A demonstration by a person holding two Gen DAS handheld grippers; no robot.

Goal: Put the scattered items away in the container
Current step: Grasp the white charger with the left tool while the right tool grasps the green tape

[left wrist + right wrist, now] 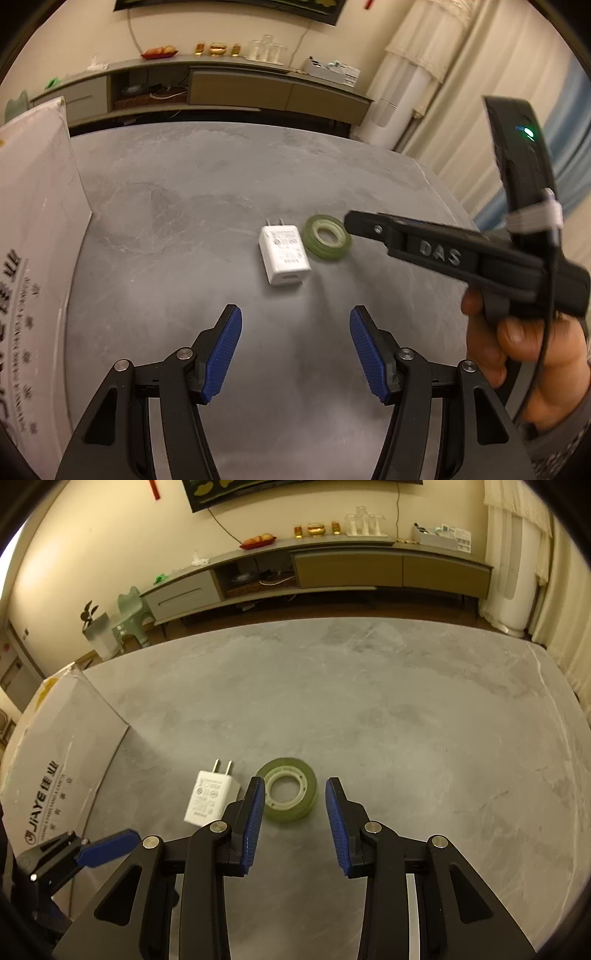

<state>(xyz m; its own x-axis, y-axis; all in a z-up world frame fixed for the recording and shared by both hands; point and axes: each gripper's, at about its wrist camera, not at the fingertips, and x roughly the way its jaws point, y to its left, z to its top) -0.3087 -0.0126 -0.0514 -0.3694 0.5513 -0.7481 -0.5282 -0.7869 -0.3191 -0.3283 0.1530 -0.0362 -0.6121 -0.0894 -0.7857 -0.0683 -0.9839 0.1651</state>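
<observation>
Left wrist: my left gripper [295,350] is spread, empty; USB charger [283,254] and tape roll [327,237] mid-frame, cardboard box [37,229] at left edge.

Right wrist: right gripper [295,823] released, bracketing the roll [290,794]. I'd centre, drop, avoid the charger [211,797].

right gripper [295,821] open over tape roll [290,794]; contact unclear; charger [211,797] beside.
</observation>
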